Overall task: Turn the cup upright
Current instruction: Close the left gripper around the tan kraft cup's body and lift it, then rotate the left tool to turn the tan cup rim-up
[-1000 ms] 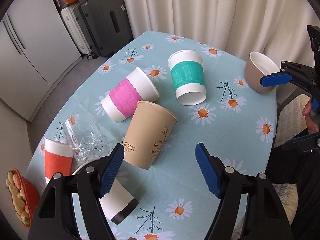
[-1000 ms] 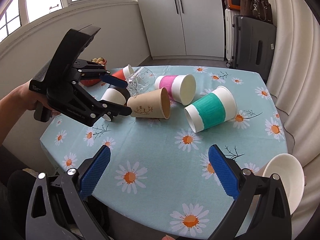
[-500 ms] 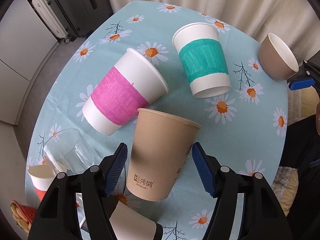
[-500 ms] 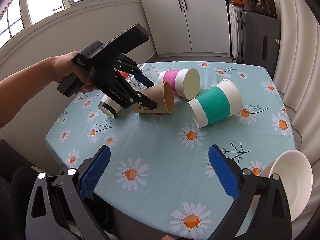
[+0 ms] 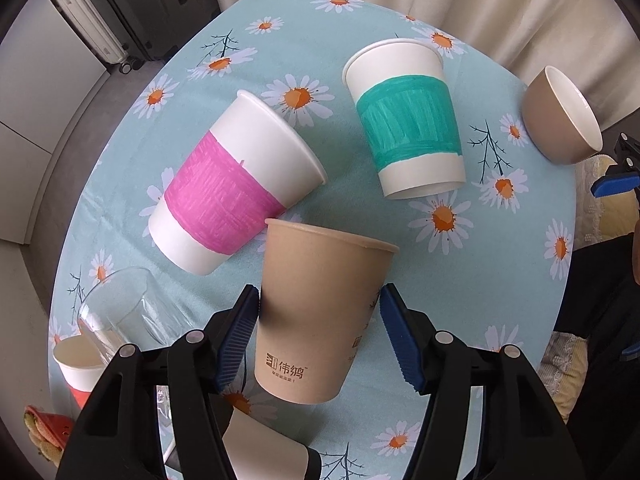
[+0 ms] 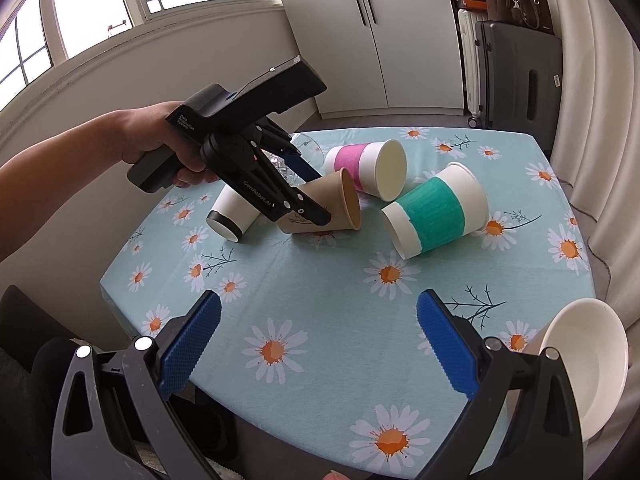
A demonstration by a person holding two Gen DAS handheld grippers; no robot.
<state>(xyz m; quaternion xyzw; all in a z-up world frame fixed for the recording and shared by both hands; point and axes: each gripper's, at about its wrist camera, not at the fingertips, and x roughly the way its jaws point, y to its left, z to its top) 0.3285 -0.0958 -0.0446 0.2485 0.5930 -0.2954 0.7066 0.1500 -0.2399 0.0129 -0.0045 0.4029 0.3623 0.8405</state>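
Note:
A tan paper cup (image 5: 316, 312) lies on its side on the daisy tablecloth, mouth pointing away from my left gripper. My left gripper (image 5: 318, 328) is open with its blue pads on either side of the cup's body, the left pad at its wall, the right pad a little apart. In the right wrist view the same cup (image 6: 332, 204) lies under the left gripper (image 6: 308, 188). My right gripper (image 6: 316, 344) is open and empty over the near table edge.
A pink-banded cup (image 5: 236, 196), a teal-banded cup (image 5: 408, 120), a black-based white cup (image 6: 232, 216), an orange cup (image 5: 76, 368) and a clear glass (image 5: 124, 316) lie around it. A tan bowl (image 5: 560, 116) sits at the table's edge. Suitcases (image 6: 516, 68) stand beyond the table.
My left gripper has moved forward and down so its pads now straddle the tan cup. The right gripper has stayed put.

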